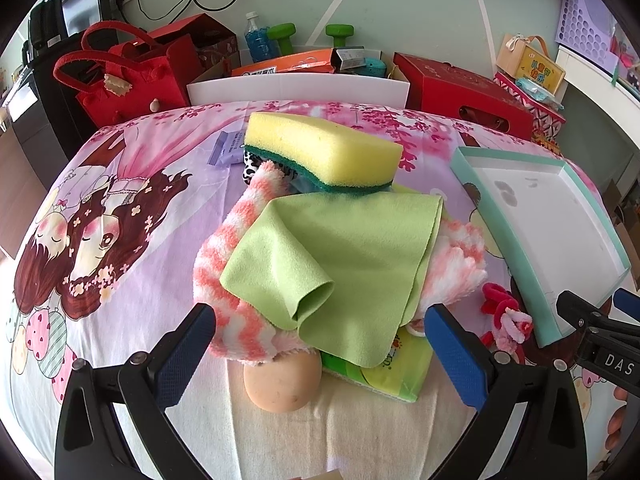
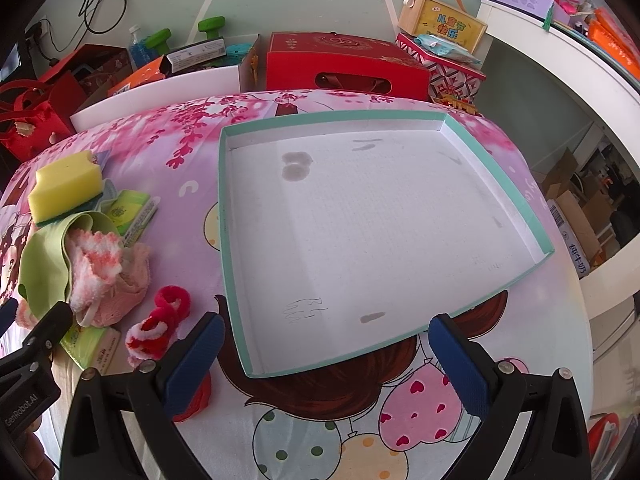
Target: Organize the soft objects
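Right wrist view: the cartoon-printed cloth covering the counter [image 2: 320, 420] fills the frame, and the shallow teal-rimmed tray [image 2: 230, 240] with a white floor sits at centre, with nothing inside but a few grey smudges. At 12 o'clock stands a red gift box [image 2: 344, 64], and at 1 o'clock a yellow carry box [image 2: 444, 20] with Chinese characters, too small for me to read surely. The right hand-held gripper [image 2: 322, 360] hangs with its blue pads spread wide over the tray's near edge, holding nothing. At 8 o'clock a black arm reads "GenRobot.AI".

Left wrist view: the soft pile lies at centre. A green cloth [image 1: 340, 256] drapes over a pink-and-white fuzzy sock [image 1: 224, 272], and a yellow sponge [image 1: 320, 148] with a dark green underside sits behind at 12 o'clock. A green tissue pack [image 1: 380, 376] and a beige ball [image 1: 282, 384], perhaps foam, lie at 6 o'clock. Red hair ties [image 1: 504, 312] lie at 4 o'clock, beside the tray. The left hand-held gripper [image 1: 320, 344] is spread wide around the pile's near end, gripping nothing. "DAS" shows on the other tool at 4 o'clock.
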